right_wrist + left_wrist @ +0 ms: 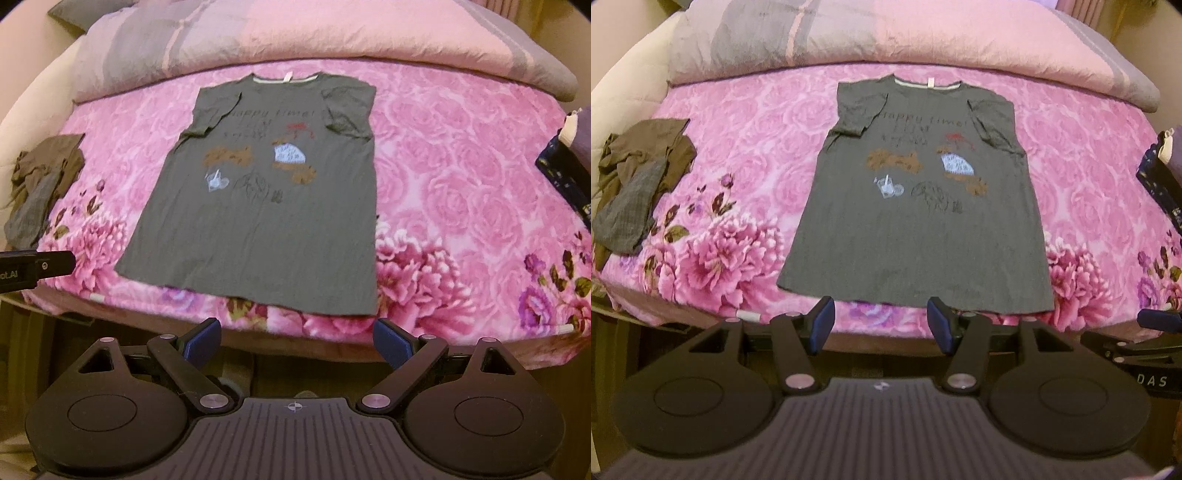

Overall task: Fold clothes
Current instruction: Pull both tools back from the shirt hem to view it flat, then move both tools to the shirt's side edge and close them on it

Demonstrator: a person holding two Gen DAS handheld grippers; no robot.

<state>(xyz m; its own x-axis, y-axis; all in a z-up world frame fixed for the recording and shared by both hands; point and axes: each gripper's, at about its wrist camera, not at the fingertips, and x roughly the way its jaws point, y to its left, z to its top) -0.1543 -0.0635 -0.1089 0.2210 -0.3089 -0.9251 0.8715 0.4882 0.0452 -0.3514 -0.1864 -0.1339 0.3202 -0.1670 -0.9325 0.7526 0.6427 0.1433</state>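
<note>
A grey T-shirt [916,236] with printed pictures and words lies flat on the pink floral bedspread [738,155], collar toward the pillows, both short sleeves folded in over the chest. My left gripper [882,321] hovers open just in front of the shirt's hem, nothing between its blue pads. In the right wrist view the same T-shirt [258,229] sits left of centre, and my right gripper [297,341] stands open at the bed's front edge, below the hem's right part. The left gripper's body [33,267] shows at the far left there.
A heap of brown and grey clothes [639,177] lies at the bed's left side. A rolled pink and grey quilt [886,40] runs along the back. Dark blue patterned fabric [1161,181] sits at the right edge. The bed's front edge drops off right under the grippers.
</note>
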